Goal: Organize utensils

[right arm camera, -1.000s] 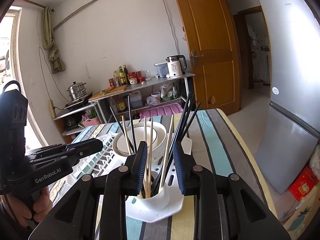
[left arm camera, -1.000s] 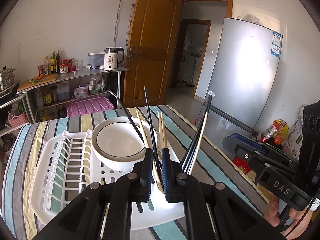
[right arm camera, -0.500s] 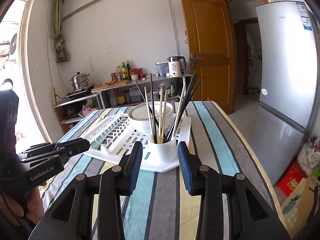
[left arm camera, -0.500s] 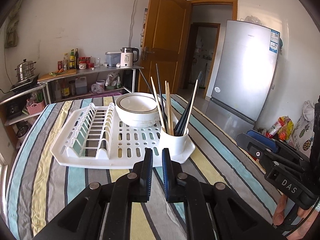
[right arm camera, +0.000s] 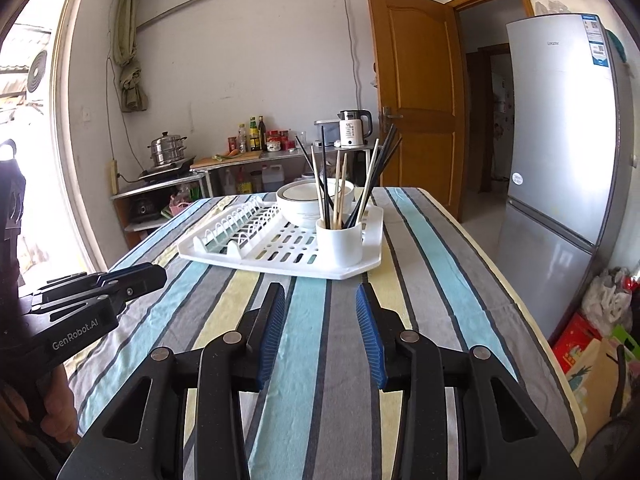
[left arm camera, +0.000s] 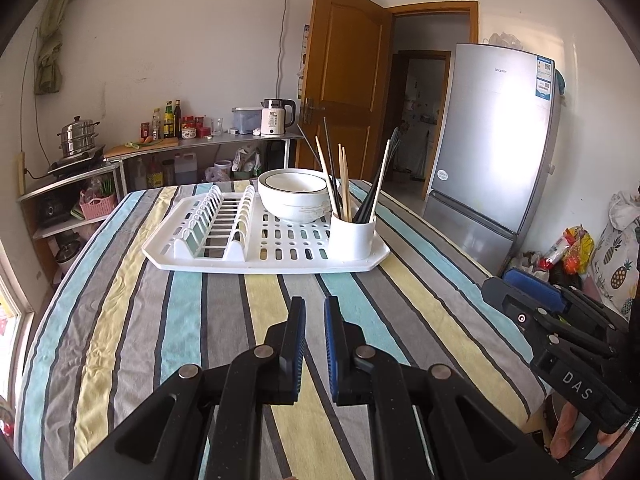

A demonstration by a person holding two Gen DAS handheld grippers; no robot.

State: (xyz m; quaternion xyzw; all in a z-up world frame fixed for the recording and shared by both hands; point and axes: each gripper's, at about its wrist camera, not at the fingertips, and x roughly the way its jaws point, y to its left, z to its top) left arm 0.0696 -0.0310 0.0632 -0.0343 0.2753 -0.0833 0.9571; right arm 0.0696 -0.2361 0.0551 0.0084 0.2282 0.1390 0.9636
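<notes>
From back here I have both tools over the near part of the striped worktop (left arm camera: 132, 320), well short of the white drying rack (left arm camera: 280, 260) at the far end. My left tool (left arm camera: 315, 312) has its blue pads nearly together with nothing between them. My right tool (right arm camera: 320, 300) stands with its jaws apart and empty; they have just been opening, with only cloth showing in the gap.

The chopsticks (left arm camera: 344, 184), dark ones and pale wooden ones mixed, stand bunched in the white holder cup (left arm camera: 352, 236) at the rack's near right corner. A white bowl (left arm camera: 294, 196) sits just behind the cup on the rack's flat slotted part; the ribbed plate slots on the left are bare.

By my reading the sorting looks done, since I see no loose utensil on the cloth.

The risks I see:
1. The sticks lean outward in different directions, so a tool going back in could catch a tip and tip the cup.
2. The rack sits on loose cloth; a tool dragging the fabric could shift it.
3. The 2 tools are close side by side and could knock together.
</notes>
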